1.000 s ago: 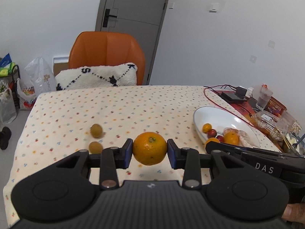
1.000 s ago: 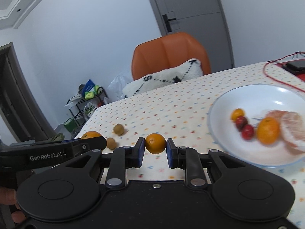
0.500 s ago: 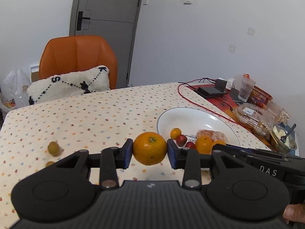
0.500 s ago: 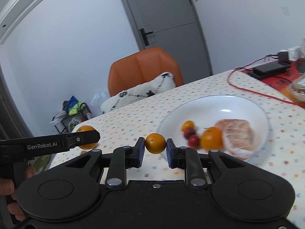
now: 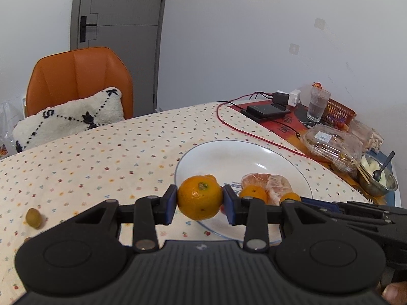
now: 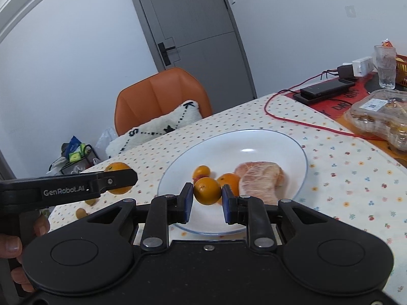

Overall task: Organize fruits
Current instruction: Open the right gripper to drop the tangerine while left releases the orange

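Two grippers side by side, angled down toward white plate (image 6: 292, 150) on dotted tablecloth (image 5: 106, 152). Left gripper (image 5: 199, 204) clamps large orange (image 5: 199, 197) above plate's near rim. Right gripper (image 6: 206, 199) pinches small orange (image 6: 207, 190) over plate — peeled citrus (image 6: 259, 180), small fruits inside. Green fruit (image 5: 33, 217) loose on cloth.

Each hand-held gripper (image 5: 200, 204) is matte black plastic with blue pads (image 6: 188, 202), silver screws and two round discs; "GenRobot.AI" is printed white along one side.
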### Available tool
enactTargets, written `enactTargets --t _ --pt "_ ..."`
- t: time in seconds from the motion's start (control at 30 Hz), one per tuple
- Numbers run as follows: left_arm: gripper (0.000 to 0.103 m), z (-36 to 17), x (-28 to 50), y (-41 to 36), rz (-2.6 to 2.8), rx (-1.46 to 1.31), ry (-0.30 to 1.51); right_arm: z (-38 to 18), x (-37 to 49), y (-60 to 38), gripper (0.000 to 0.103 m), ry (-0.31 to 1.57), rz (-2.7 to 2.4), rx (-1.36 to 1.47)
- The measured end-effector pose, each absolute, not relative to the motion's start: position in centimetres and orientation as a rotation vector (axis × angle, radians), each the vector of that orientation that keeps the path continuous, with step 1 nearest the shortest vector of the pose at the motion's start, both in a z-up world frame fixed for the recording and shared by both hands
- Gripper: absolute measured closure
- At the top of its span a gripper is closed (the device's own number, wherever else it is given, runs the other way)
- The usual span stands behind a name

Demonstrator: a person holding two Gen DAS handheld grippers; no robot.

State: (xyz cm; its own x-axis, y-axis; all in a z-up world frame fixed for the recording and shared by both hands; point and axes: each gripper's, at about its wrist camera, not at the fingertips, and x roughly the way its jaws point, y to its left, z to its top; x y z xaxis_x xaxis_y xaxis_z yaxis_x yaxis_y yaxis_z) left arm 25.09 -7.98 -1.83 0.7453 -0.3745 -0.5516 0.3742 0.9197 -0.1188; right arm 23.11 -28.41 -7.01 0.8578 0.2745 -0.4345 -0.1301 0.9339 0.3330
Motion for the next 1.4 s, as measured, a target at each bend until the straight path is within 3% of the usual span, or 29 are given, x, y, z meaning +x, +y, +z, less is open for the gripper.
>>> enactTargets --t 0.17,0.27,0.37,0.7,0.9,1.13,1.3,1.4 --pt "0.066 -2.4 25.9 -9.2 -0.427 0.017 0.620 -7.5 23.5 -28.6 0.080 0.508 0.205 0.306" --pt "0.066 -2.6 26.2 -9.7 -0.438 0.025 0.624 -7.6 23.5 -28.7 0.071 0.507 0.193 0.310" --pt "0.066 -2.7 26.4 -10.2 -0.453 0.031 0.631 -7.7 23.4 -28.9 0.071 0.506 0.193 0.317" --pt "0.048 -1.6 25.7 -7.7 -0.409 -0.011 0.616 -7.9 22.4 -29.1 0.071 0.516 0.173 0.341" --pt "0.032 -1.3 24.9 -4.5 -0.334 -0.036 0.616 -7.6 22.3 -28.6 0.071 0.513 0.182 0.350" --pt "0.021 -0.6 23.8 -1.6 -0.262 -0.037 0.582 -6.7 22.1 -26.8 0.053 0.501 0.181 0.332" --pt "0.019 -0.3 23.1 0.1 -0.245 -0.051 0.576 -6.0 21.7 -25.6 0.044 0.486 0.184 0.310" --pt "0.018 -0.2 22.4 1.3 -0.228 -0.061 0.565 -5.6 21.3 -24.9 0.028 0.470 0.171 0.293"
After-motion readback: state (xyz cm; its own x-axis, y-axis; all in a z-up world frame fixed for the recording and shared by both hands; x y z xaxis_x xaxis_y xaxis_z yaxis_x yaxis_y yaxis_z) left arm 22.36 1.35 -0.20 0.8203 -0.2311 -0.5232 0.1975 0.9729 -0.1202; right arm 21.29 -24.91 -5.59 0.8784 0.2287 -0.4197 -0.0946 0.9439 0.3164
